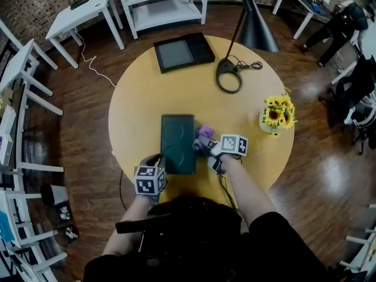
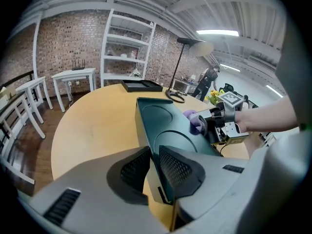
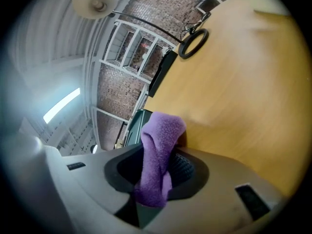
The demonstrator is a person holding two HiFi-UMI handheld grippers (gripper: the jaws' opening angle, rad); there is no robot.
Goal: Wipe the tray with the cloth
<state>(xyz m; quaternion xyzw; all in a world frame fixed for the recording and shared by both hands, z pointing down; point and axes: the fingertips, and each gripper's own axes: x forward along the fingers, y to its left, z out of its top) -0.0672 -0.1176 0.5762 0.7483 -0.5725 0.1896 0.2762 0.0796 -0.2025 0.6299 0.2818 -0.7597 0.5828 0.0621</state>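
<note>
A dark green tray [image 1: 178, 143] lies on the round yellow table [image 1: 141, 104], its long side running away from me. My left gripper [image 1: 157, 160] is shut on the tray's near left rim [image 2: 165, 126]; in the left gripper view [image 2: 155, 167] the rim passes between the two pads. My right gripper [image 1: 212, 150] is shut on a purple cloth [image 1: 204, 137] and sits at the tray's right edge. In the right gripper view the cloth [image 3: 158, 155] hangs folded between the jaws [image 3: 156, 172], with the tray [image 3: 132, 126] just beyond. The left gripper view shows the cloth [image 2: 195, 118] touching the tray's right side.
A black flat tray [image 1: 183, 51] lies at the table's far side. A black lamp [image 1: 254, 22] with a ring base [image 1: 228, 75] stands far right. Sunflowers in a vase [image 1: 277, 113] stand at the right edge. White shelves [image 1: 164, 4] and side tables [image 1: 82, 16] surround the table.
</note>
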